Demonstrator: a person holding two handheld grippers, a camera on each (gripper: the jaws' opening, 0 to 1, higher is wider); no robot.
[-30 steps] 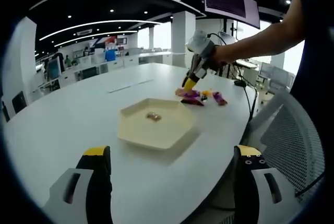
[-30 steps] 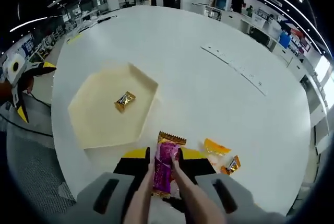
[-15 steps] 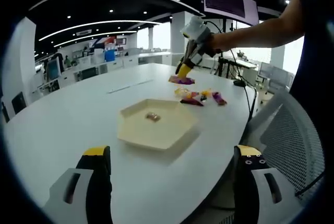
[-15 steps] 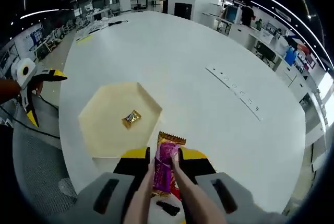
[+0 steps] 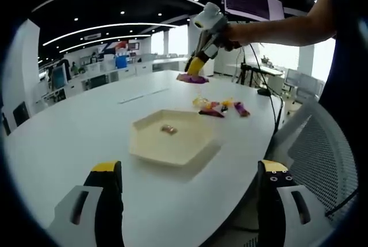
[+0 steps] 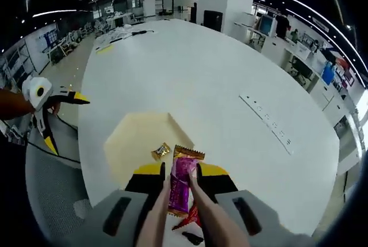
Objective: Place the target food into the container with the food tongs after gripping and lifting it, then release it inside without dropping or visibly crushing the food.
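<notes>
In the right gripper view, the right gripper (image 6: 180, 179) is closing a pair of pale food tongs (image 6: 202, 215) between its yellow-tipped jaws, and the tong arms are pinching a magenta candy bar (image 6: 179, 182) lengthwise, its gold crimped end pointing away from the camera. The bar is hanging clear of the table, above the near rim of the cream hexagonal tray (image 6: 131, 139). A small gold-wrapped sweet (image 6: 160, 151) is lying inside that tray, near the corner closest to the held bar. Just below the bar, a red wrapper (image 6: 192, 217) and a small dark piece (image 6: 190, 237) are peeking out beside the tongs; what they are is hard to make out from here.

In the left gripper view, the same right gripper (image 5: 197, 67) is being held high over the far side of the white table (image 5: 75, 126) by a person's arm (image 5: 282, 27), with the purple bar (image 5: 192, 78) hanging level at its tip. The tray (image 5: 174, 143) is sitting mid-table with the small sweet (image 5: 168, 129) inside. A cluster of loose wrapped snacks (image 5: 221, 106) is lying on the table beyond the tray, well apart from it.

The left gripper (image 5: 190, 182) is resting low at the near table edge, its jaws spread wide and gripping nothing. It is also appearing at the left edge of the right gripper view (image 6: 62, 114), jaws parted, beside a mesh chair (image 6: 57, 189).
</notes>
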